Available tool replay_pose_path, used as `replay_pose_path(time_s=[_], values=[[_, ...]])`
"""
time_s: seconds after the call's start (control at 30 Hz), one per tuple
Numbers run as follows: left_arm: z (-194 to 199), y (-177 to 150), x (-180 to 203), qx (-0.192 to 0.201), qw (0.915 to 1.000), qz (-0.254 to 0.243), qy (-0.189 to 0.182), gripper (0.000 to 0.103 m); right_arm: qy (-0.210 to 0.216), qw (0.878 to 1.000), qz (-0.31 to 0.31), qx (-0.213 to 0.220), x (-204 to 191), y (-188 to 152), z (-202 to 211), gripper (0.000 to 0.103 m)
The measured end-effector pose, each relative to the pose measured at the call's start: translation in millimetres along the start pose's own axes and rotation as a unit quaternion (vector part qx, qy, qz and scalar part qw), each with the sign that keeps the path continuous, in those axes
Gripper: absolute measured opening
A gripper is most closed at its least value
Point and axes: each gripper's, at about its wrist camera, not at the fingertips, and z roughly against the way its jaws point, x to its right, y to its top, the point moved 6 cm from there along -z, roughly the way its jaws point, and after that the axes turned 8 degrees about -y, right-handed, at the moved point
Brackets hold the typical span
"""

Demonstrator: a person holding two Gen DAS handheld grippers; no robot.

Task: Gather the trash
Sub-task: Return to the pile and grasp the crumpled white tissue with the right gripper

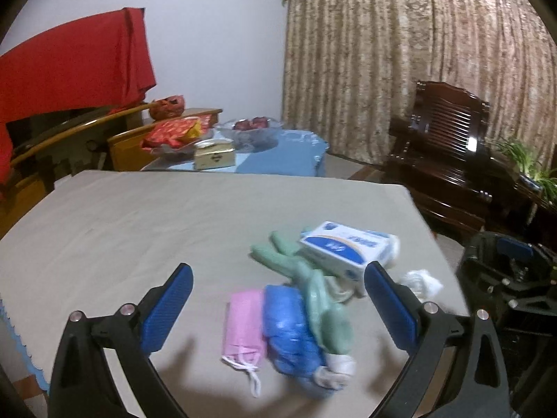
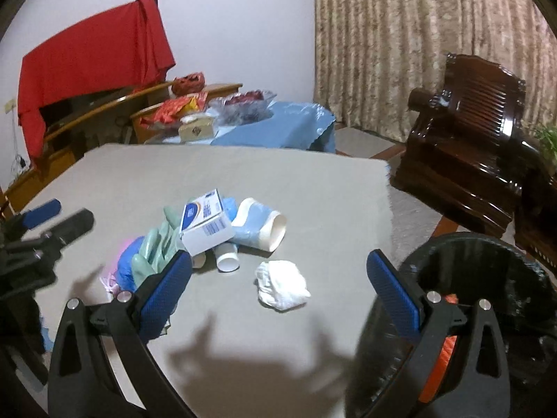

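Observation:
A pile of trash lies on the grey table [image 1: 139,216]. In the left wrist view it holds a pink mask [image 1: 243,327], a blue plastic cover [image 1: 289,327], green gloves [image 1: 306,278], a white and blue box [image 1: 344,247] and a crumpled white tissue [image 1: 421,280]. My left gripper [image 1: 278,289] is open and empty, just above the pile. In the right wrist view I see the box [image 2: 205,223], a blue paper cup [image 2: 259,228] on its side, a small white cup [image 2: 227,259] and the tissue [image 2: 282,284]. My right gripper [image 2: 278,278] is open and empty over the tissue.
A black bin [image 2: 487,278] with something orange inside stands at the table's right edge. A dark wooden armchair [image 2: 470,146] is beyond it. A blue-covered table [image 2: 278,125] with bowls and a small box stands behind. The left gripper shows at the left [image 2: 45,233].

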Motion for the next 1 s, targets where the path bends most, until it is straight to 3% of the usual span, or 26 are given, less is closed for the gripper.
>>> replay_pose_path(time_s=[0.27, 0.4, 0.63, 0.77, 0.9, 1.0], values=[[-18.3, -8.5, -15.2, -0.019, 0.9998, 0.011, 0.003, 0.096, -0.005, 0.999, 0.001, -0.047, -12.1, -16.3, -58.0, 0.097], [-26.8, -9.7, -15.5, -0.026, 0.9996, 0.011, 0.002, 0.096, -0.009, 0.998, 0.001, -0.069, -11.3, -24.4, -78.7, 0.086], [-41.5, -10.9, -14.0, -0.039, 0.9991, 0.014, -0.005, 0.096, -0.016, 0.995, 0.01, -0.1, -10.8, -37.0, -101.0, 0.079], [-47.3, -8.9, -9.7, -0.042, 0.999, 0.012, -0.011, 0.096, -0.01, 0.993, 0.006, -0.117, -9.8, -41.5, -108.5, 0.068], [-52.7, -6.0, -4.6, -0.044, 0.9988, 0.011, -0.019, 0.096, 0.007, 0.991, 0.005, -0.133, -11.0, -44.4, -112.6, 0.047], [-55.7, -3.3, 4.6, -0.043, 0.9986, 0.007, -0.028, 0.096, 0.012, 0.992, 0.005, -0.129, -8.8, -40.6, -110.5, 0.043]])
